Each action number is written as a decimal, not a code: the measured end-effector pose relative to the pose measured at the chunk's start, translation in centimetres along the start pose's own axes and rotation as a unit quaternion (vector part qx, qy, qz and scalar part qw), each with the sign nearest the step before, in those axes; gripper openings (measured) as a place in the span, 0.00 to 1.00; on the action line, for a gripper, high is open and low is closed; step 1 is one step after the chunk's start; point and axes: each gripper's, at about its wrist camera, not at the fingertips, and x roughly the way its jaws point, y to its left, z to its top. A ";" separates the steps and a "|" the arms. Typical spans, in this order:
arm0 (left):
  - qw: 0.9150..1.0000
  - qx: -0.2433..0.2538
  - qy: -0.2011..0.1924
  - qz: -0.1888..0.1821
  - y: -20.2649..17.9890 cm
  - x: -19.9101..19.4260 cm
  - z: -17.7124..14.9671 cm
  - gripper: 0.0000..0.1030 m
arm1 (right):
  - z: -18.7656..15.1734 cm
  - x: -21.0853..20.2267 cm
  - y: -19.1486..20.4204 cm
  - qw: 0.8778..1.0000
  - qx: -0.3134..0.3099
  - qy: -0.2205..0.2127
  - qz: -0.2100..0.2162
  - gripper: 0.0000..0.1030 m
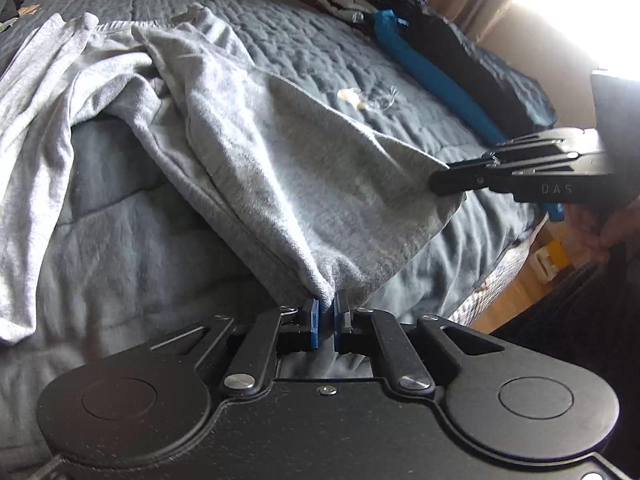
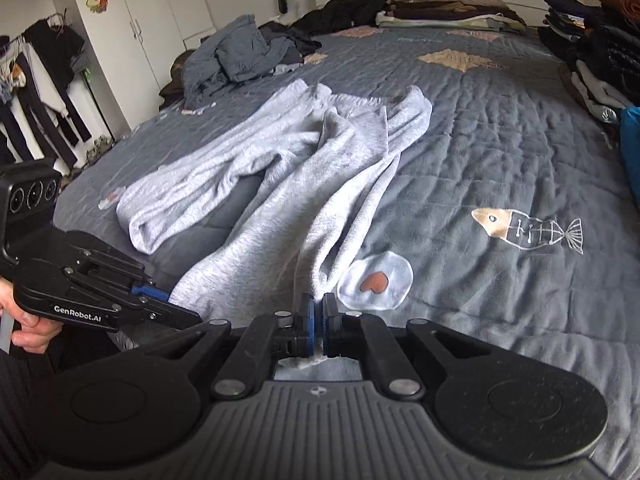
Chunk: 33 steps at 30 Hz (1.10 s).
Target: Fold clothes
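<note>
A pair of light grey sweatpants (image 2: 280, 168) lies crumpled on the grey quilted bed (image 2: 480, 152), waistband far, legs toward me. My left gripper (image 1: 326, 316) is shut on one corner of the near leg's hem (image 1: 280, 184). My right gripper (image 2: 319, 312) is shut on the other corner of the same hem. In the left wrist view the right gripper (image 1: 440, 184) pinches the hem at the right. In the right wrist view the left gripper (image 2: 188, 316) comes in from the left. The hem is held a little above the bed between them. The other leg (image 2: 180, 200) lies loose at the left.
Stacks of folded clothes (image 2: 600, 52) line the bed's right side, with a blue item (image 1: 432, 76). More folded clothes (image 2: 440, 8) and a dark jacket sit at the headboard. A heap of grey clothes (image 2: 240, 52) lies far left. A clothes rack (image 2: 36, 92) stands left.
</note>
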 end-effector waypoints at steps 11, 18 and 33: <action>0.987 -0.030 -0.154 -0.015 2.1 -6.4 3.7 0.40 | 2.4 -0.2 -2.2 0.997 0.049 -0.045 -0.045 0.53; 0.977 -0.052 -0.197 0.067 6.1 -6.7 8.7 0.40 | 8.7 3.0 -3.2 0.990 0.053 -0.124 -0.038 0.69; 0.983 -0.101 -0.115 0.099 16.3 2.2 22.1 0.47 | 14.9 10.9 -5.9 0.986 0.071 -0.150 -0.013 0.69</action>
